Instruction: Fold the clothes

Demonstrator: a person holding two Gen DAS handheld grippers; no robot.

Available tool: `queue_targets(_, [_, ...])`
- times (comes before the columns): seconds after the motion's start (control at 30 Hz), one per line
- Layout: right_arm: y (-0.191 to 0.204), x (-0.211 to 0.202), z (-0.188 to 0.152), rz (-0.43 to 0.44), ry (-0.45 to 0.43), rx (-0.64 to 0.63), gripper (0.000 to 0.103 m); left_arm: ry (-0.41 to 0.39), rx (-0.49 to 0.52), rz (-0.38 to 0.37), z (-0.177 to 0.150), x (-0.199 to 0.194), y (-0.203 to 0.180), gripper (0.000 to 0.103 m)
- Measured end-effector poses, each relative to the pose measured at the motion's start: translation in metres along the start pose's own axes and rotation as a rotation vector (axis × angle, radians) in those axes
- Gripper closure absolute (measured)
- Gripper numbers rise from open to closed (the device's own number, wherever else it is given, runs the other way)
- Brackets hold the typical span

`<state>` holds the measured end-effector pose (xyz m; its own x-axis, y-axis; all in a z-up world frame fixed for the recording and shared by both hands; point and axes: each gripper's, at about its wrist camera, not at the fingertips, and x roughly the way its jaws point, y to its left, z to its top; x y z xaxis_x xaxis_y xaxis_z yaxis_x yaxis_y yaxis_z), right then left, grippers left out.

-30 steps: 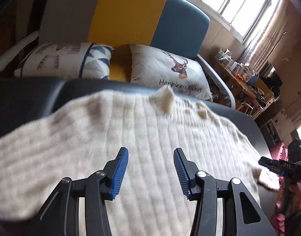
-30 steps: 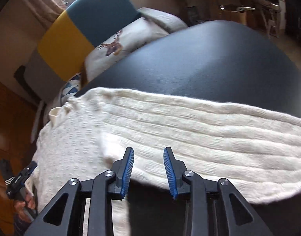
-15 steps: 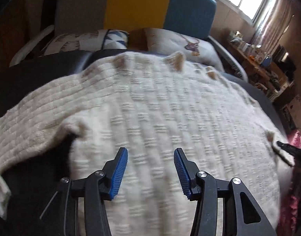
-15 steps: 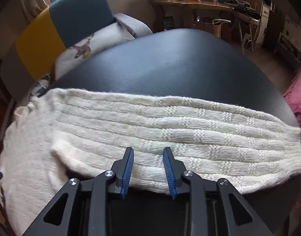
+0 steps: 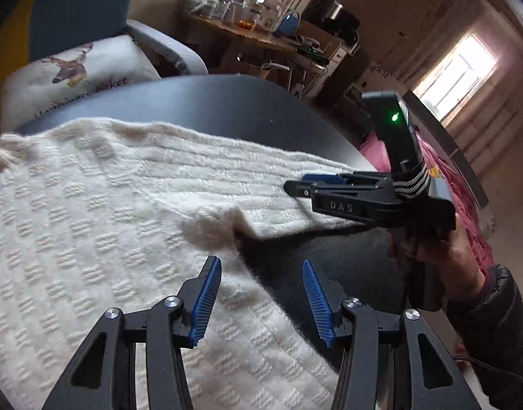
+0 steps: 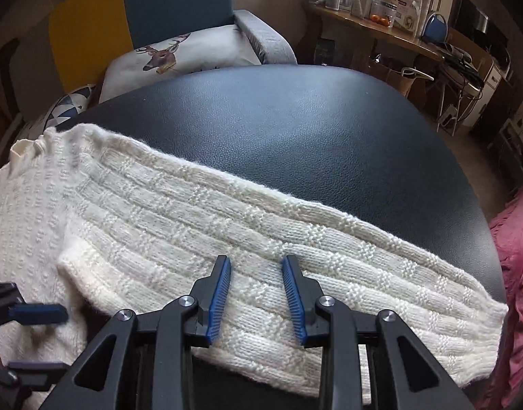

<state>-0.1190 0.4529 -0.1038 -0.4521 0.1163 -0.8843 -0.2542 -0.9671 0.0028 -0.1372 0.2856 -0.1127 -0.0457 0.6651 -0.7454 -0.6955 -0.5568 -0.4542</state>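
A cream knit sweater (image 5: pixel 90 232) lies flat on the black table (image 6: pixel 312 130). Its one sleeve (image 6: pixel 295 249) stretches out to the right. My left gripper (image 5: pixel 261 273) hovers open over the sweater's side edge, just below the armpit fold, with nothing between its fingers. My right gripper (image 6: pixel 256 266) stands open low over the middle of the sleeve, its blue pads (image 6: pixel 220 290) apart and not pinching the knit. In the left wrist view the right gripper (image 5: pixel 295 184) points left over the sleeve, held by a hand (image 5: pixel 442 253). The left gripper (image 6: pixel 36 312) shows at the right wrist view's lower left.
A sofa with a deer cushion (image 6: pixel 179 54) stands behind the table. A wooden side table (image 6: pixel 374 27) with jars is at the back right. Pink cloth (image 6: pixel 514 246) hangs off the table's right edge. Bare black tabletop lies beyond the sleeve.
My left gripper has swung right, from over the sweater's body to its side edge by the sleeve. My right gripper has dropped a little and rolled, and sits further over the sleeve.
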Motion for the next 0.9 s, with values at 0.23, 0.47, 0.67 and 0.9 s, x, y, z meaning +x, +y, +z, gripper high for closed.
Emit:
queue_targets(0.23, [-0.005,0.002,0.003,-0.022,-0.034,0.008,0.072,0.011,0.036,-0.064,-0.019,0.016,-0.003,0.052])
queue_targets(0.47, [-0.043,-0.028,-0.016,0.211,-0.045,0.242,0.070,-0.022,-0.030,-0.050,-0.007,-0.002,0.008,0.052])
queue_targets(0.67, [-0.145,-0.061,-0.092,0.382,-0.118,0.670,0.069,-0.108,-0.110,0.034,0.021,-0.030,0.044,0.051])
queue_targets(0.9, [-0.241,-0.076,-0.156,0.319,-0.192,1.044,0.067,-0.115,-0.238,0.159,0.060,-0.016,0.104,0.051])
